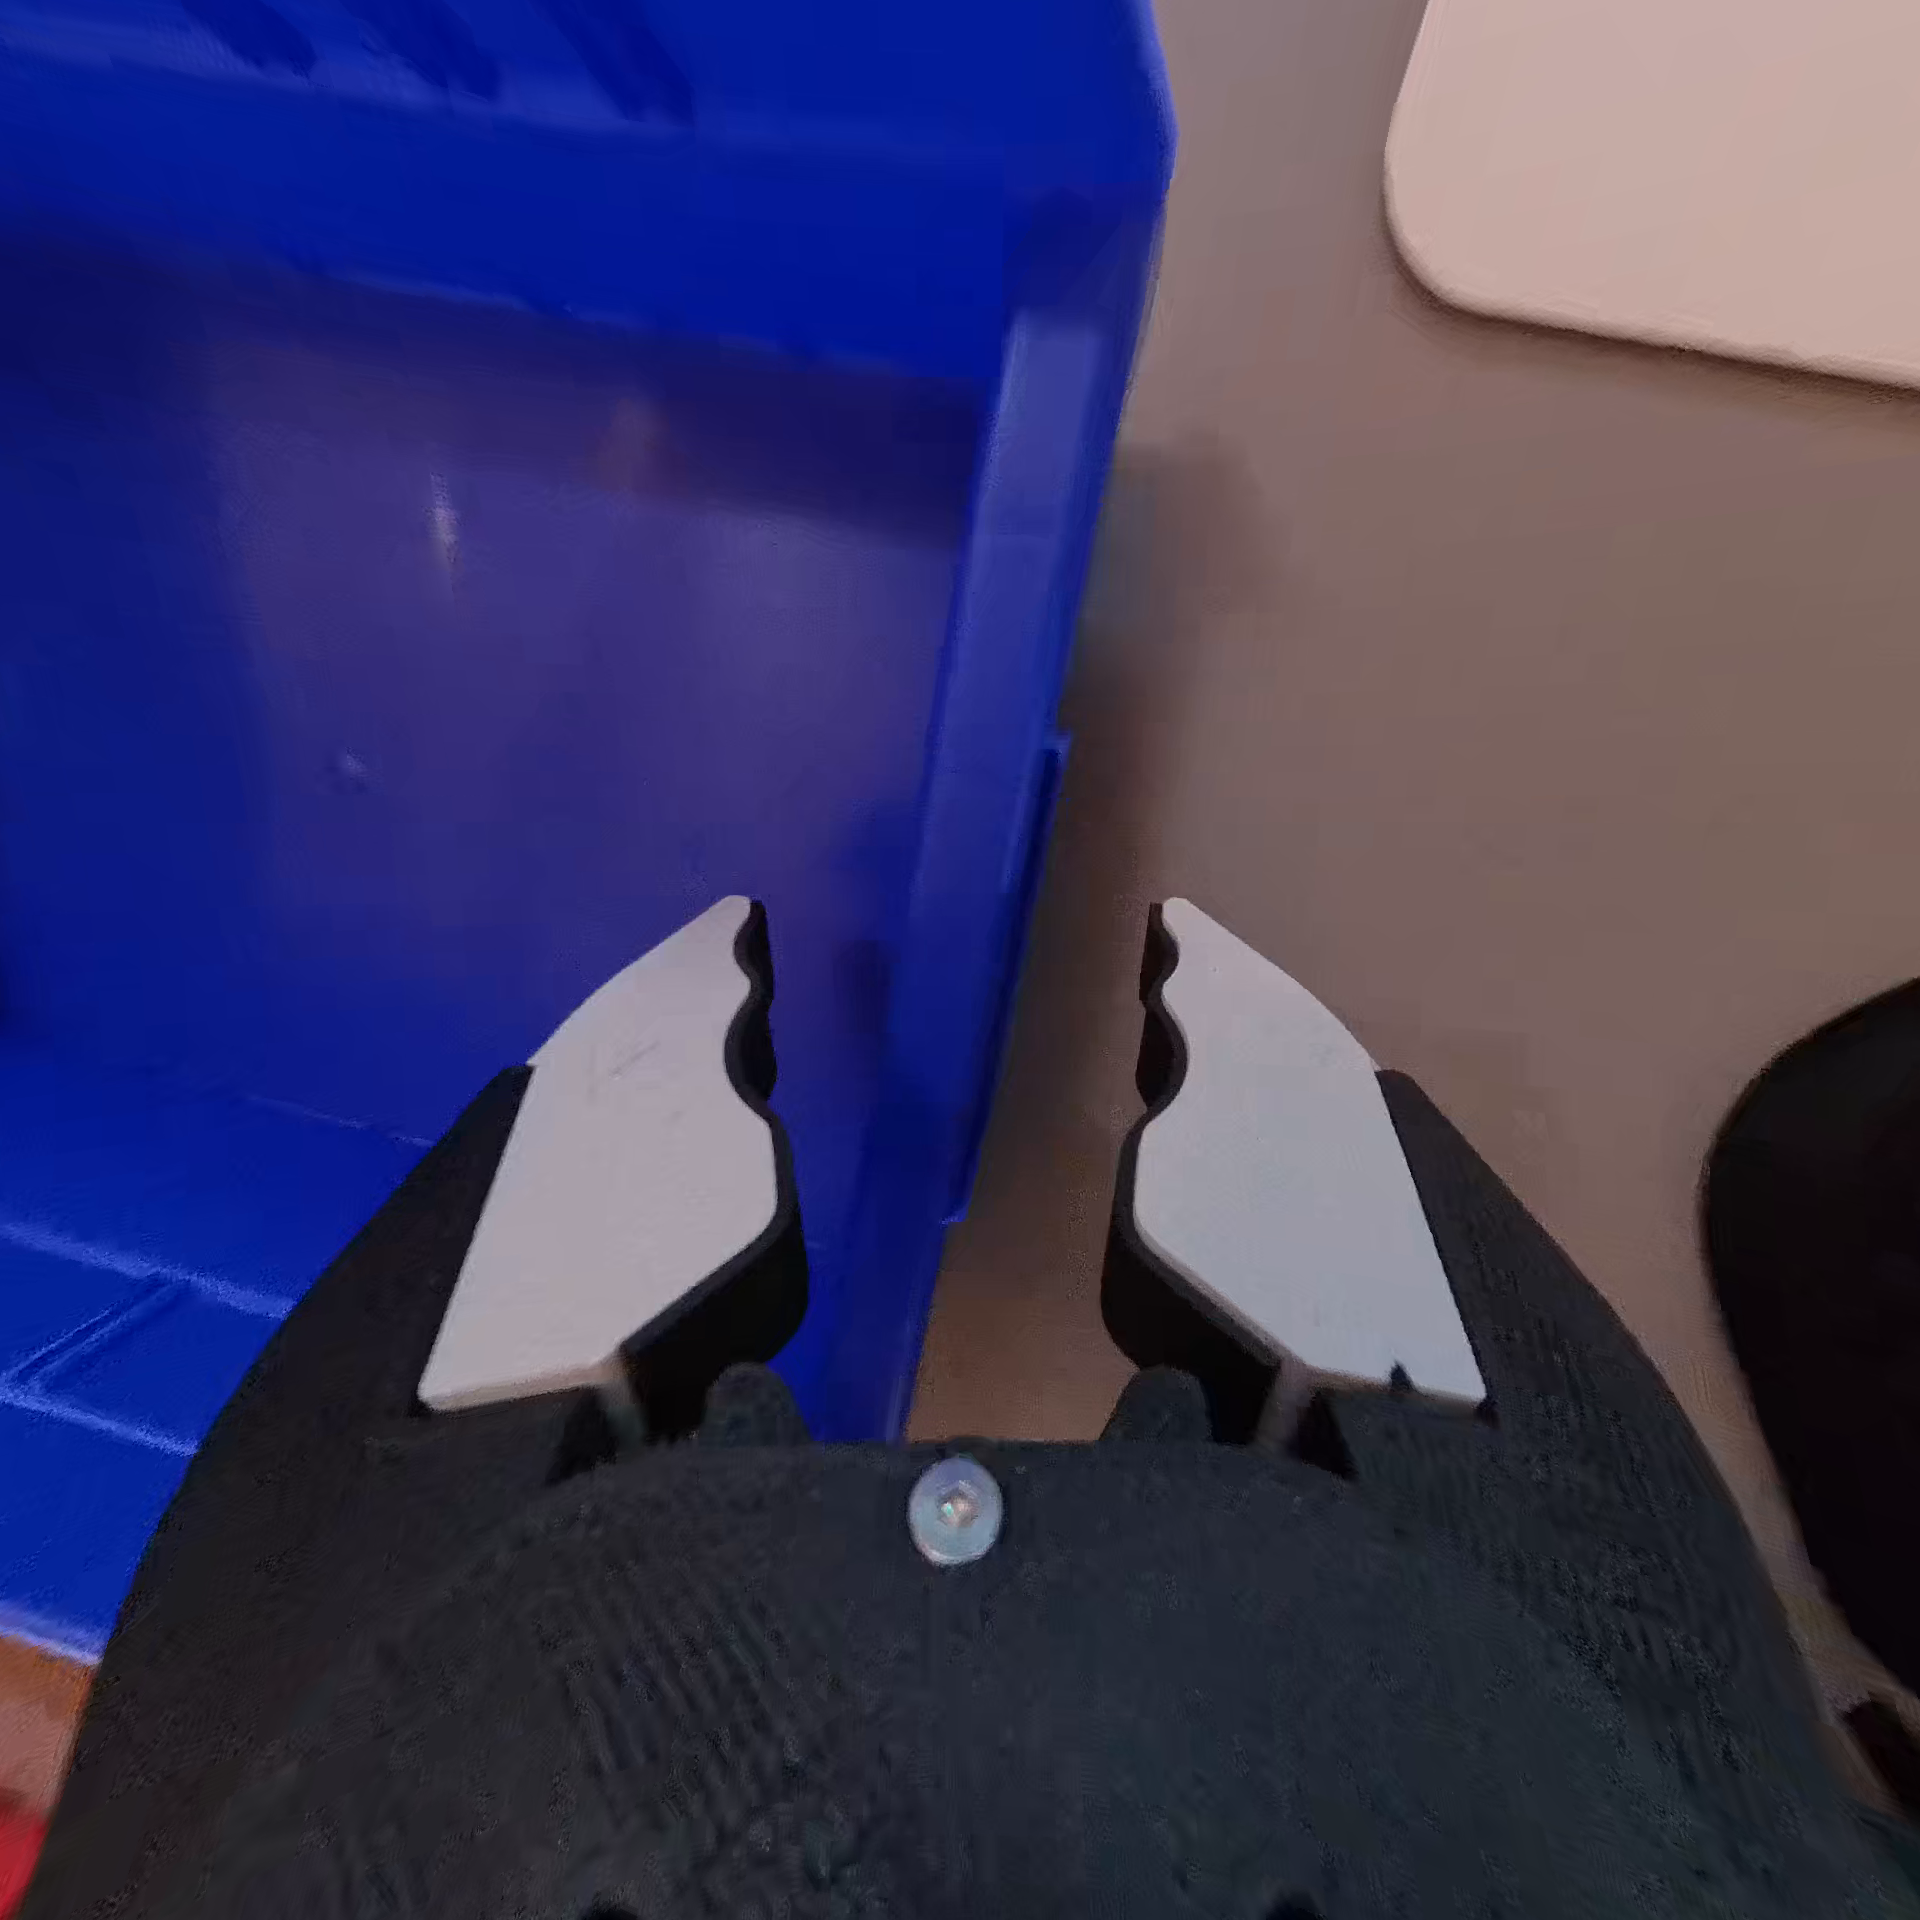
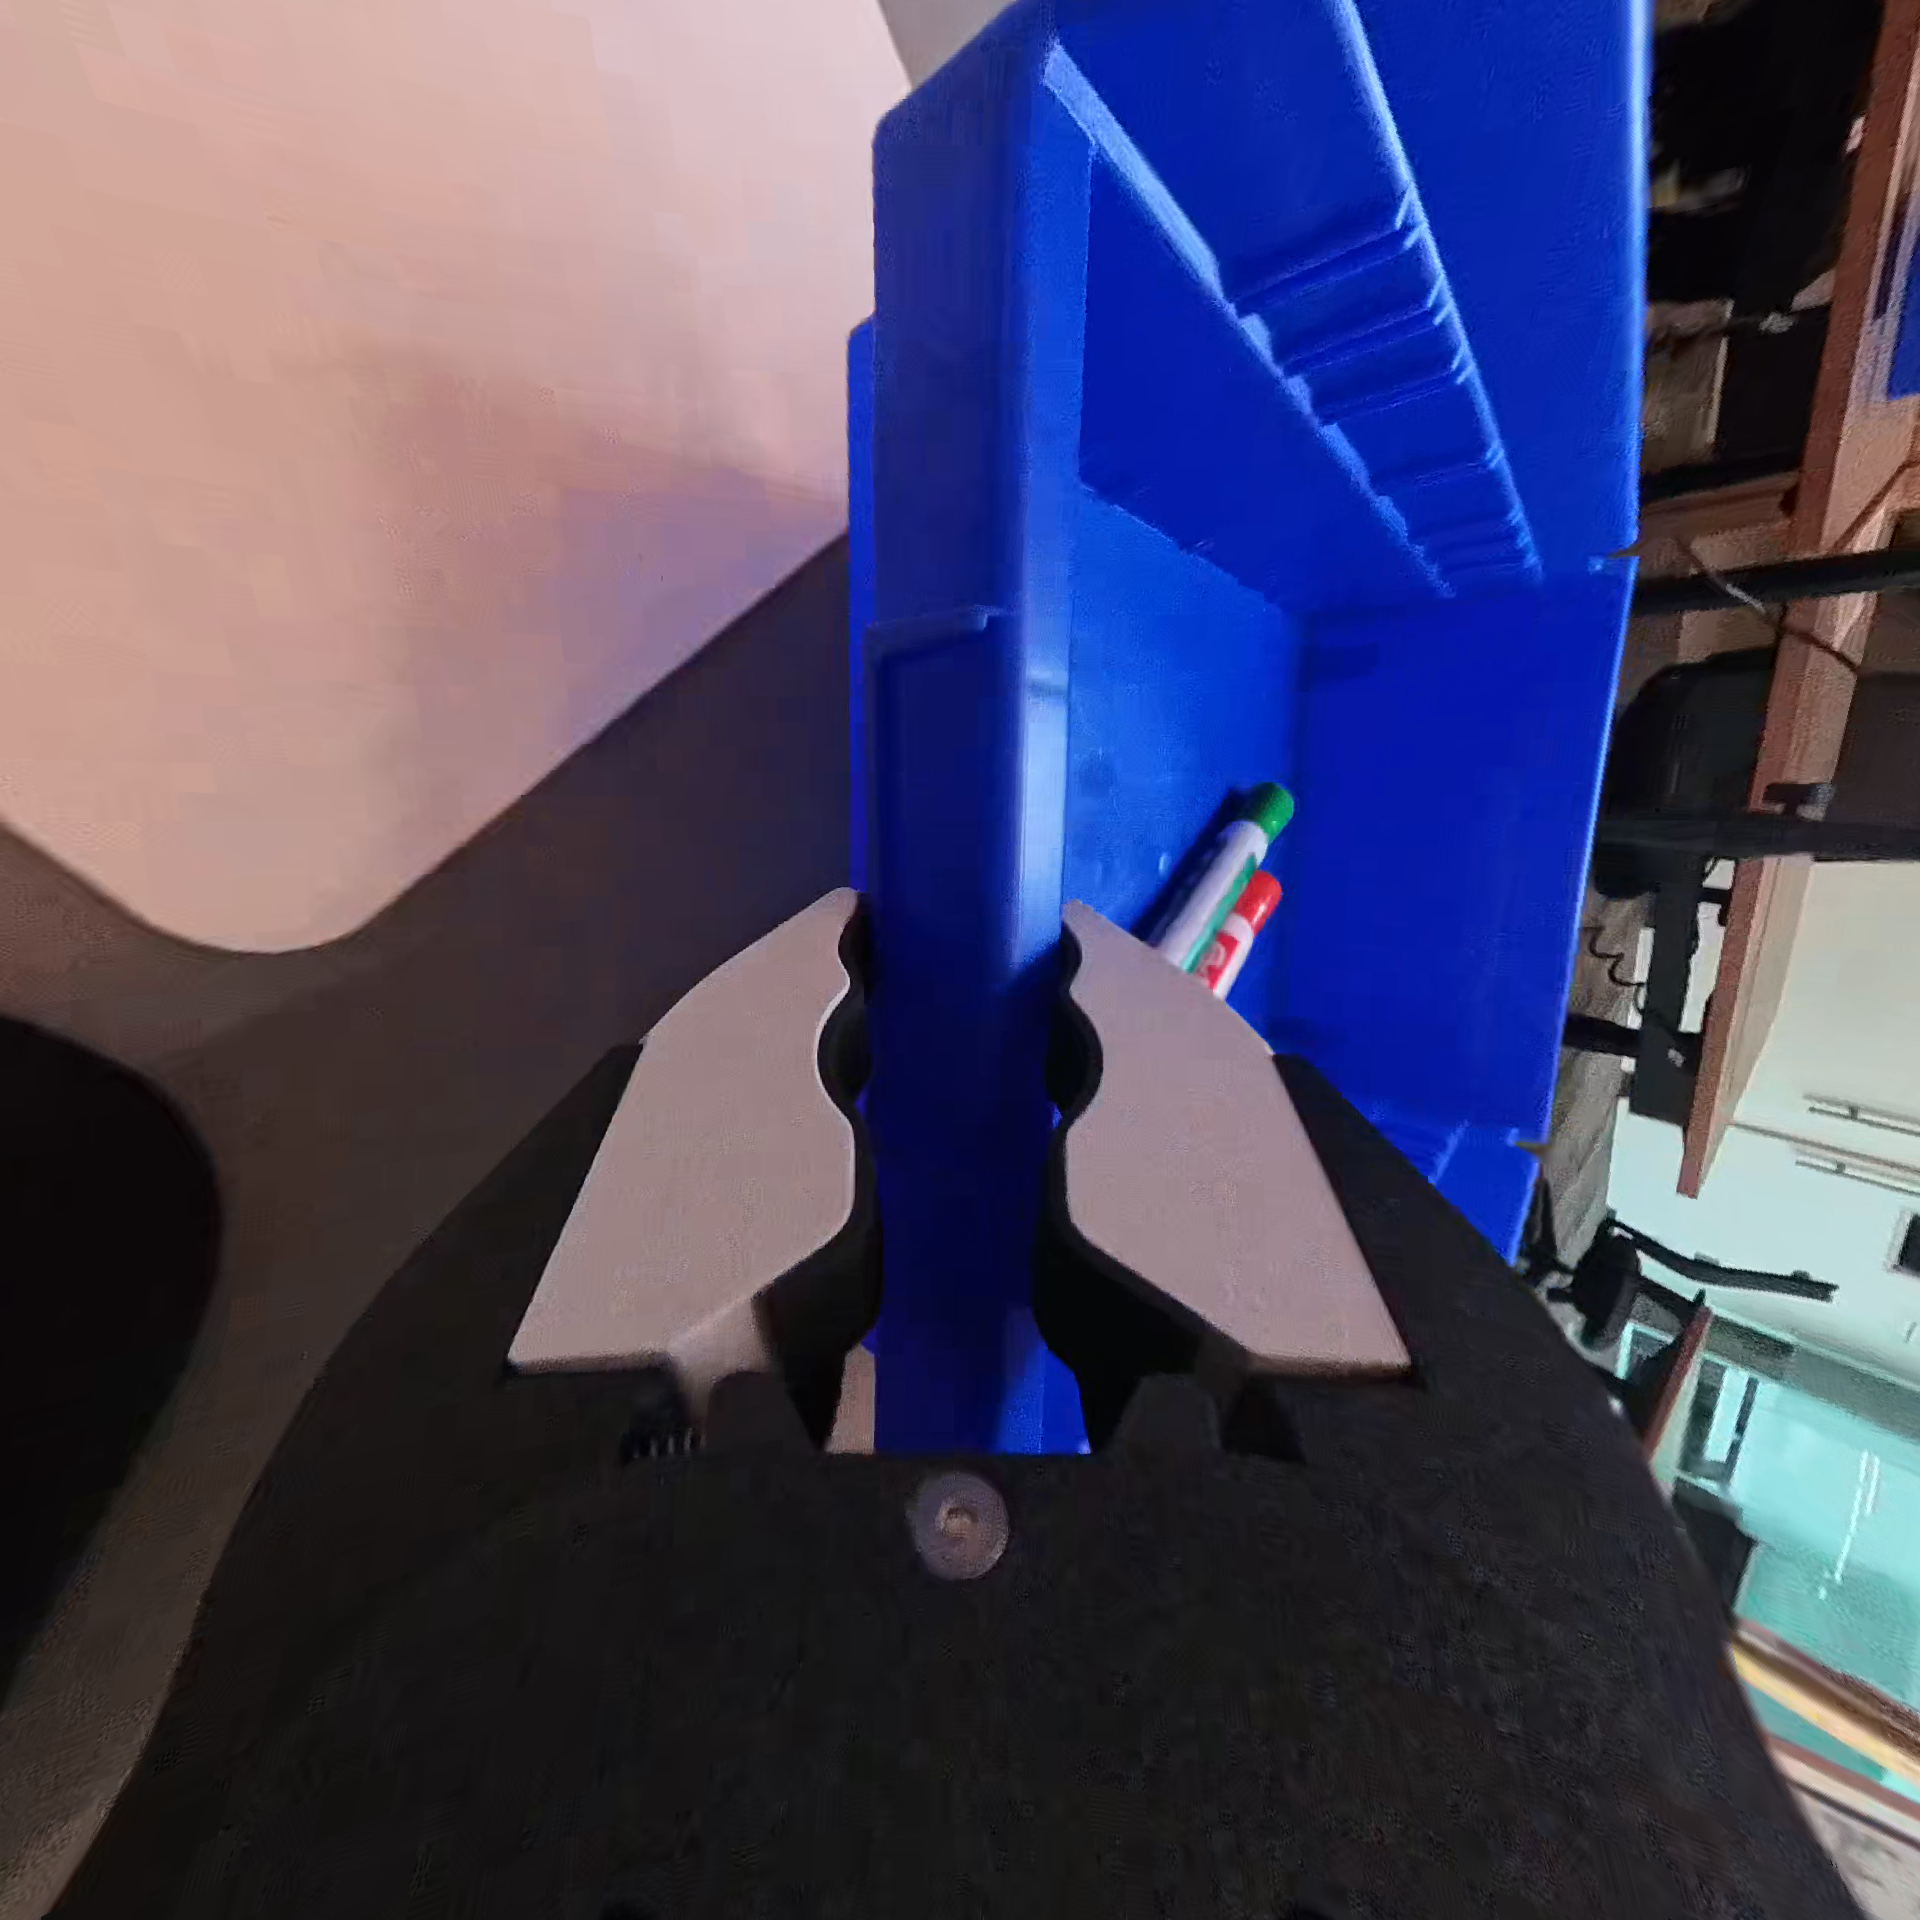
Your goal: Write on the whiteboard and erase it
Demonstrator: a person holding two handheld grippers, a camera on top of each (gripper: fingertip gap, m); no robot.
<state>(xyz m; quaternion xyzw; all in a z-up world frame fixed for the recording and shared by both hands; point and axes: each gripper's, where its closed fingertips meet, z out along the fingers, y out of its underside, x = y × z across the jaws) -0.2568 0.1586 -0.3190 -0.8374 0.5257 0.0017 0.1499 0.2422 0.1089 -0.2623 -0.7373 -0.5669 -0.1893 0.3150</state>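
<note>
A blue plastic bin (image 1: 468, 623) fills the left of the left wrist view. My left gripper (image 1: 956, 935) is open and empty, its jaws astride the bin's right wall from above. In the right wrist view my right gripper (image 2: 961, 935) is shut on the bin's side wall (image 2: 966, 727). Inside the bin lie a green-capped marker (image 2: 1242, 862) and a red-capped marker (image 2: 1242, 925), partly hidden by my right finger. The white whiteboard (image 2: 364, 416) lies on the table to the left; its corner shows in the left wrist view (image 1: 1662, 177).
The table top (image 1: 1403, 727) is grey-brown. A black rounded object (image 1: 1829, 1299) sits at the right edge of the left wrist view and at the left edge of the right wrist view (image 2: 83, 1299). Furniture and shelving (image 2: 1766, 727) stand beyond the bin. About 50 cm separates my left fingertips from my right.
</note>
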